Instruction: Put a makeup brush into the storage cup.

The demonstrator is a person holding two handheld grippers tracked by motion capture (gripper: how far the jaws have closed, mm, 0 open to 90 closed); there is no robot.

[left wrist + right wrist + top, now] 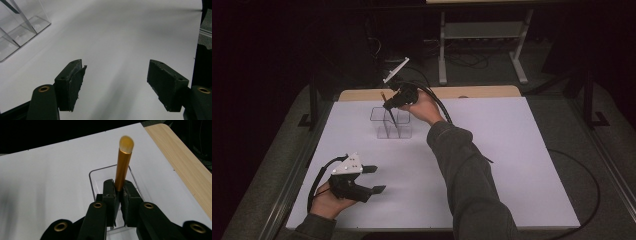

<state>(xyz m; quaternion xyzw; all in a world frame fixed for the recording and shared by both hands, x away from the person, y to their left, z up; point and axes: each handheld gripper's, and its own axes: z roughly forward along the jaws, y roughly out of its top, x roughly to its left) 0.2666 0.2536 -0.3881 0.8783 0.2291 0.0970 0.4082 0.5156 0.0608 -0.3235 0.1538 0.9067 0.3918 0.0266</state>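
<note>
While the right hand-held gripper point(119, 192) clamps it, gold pen point(123, 165) steeply tilted over clear organizer point(391, 122), left hand-held gripper point(115, 85) open

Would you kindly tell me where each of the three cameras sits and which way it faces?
High view: above the person's side, looking forward and down on the table; both forearms, the left gripper and the right gripper show.
Left gripper view: rides the left gripper, looking between open jaws at the white tabletop.
Right gripper view: rides the right gripper, whose jaws clamp a gold stick above the clear box.
All three share the clear box.
</note>
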